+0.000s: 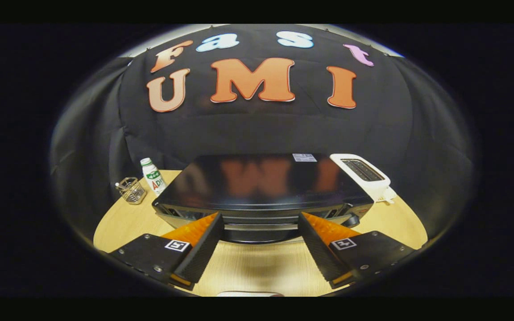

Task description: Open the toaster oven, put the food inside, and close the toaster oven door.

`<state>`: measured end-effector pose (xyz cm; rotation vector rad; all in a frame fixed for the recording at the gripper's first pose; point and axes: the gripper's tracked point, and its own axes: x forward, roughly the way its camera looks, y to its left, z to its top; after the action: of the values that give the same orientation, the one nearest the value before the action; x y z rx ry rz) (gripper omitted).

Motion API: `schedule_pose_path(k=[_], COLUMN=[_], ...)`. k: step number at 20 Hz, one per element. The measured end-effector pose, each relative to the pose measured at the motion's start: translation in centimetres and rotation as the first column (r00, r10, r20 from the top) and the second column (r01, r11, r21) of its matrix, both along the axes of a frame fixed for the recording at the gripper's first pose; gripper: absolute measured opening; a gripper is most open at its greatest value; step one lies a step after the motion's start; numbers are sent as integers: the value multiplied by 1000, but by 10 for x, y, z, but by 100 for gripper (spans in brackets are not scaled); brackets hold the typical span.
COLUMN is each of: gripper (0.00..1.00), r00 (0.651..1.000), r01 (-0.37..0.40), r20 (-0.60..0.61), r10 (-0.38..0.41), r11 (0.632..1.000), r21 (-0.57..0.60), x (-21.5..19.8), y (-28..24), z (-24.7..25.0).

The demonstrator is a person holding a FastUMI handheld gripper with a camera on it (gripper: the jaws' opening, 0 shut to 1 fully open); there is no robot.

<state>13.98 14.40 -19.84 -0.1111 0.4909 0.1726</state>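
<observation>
The gripper (259,243) holds its fingers wide apart over bare bench (257,267), tips flanking the toaster oven (261,187) handle (261,227) at its front edge.

The gripper (259,243) shows as two wedge-shaped fingers spread wide apart with nothing between them. Each finger tapers to a narrow tip at its far end and broadens toward the near end. The inner faces, turned toward each other, carry a fine cross-hatched grip texture. Behind each finger sits a flat, dark mounting block with rounded corners, fastened by small round silver screws at its edges. Each block bears a small square black-and-white marker on its top face, near the finger's base.
</observation>
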Motion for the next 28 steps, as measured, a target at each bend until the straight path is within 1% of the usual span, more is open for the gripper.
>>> schedule_pose_path(k=[9,16,20,23,26,28], gripper=[99,99,99,99,99,99], r00=[999,999,1000,996,988,988], r01=[11,15,23,43,67,64], r20=[44,30,-10,-76,-144,-142], r10=[-12,-16,-23,-41,-60,-58], r11=[1000,1000,1000,999,997,997], r21=[14,15,15,30,40,37], x=[-56,-101,-118,-127,-127,-128], y=[-14,-25,-30,-35,-41,-39], z=[-23,-66,-98,-127,-159,-162])
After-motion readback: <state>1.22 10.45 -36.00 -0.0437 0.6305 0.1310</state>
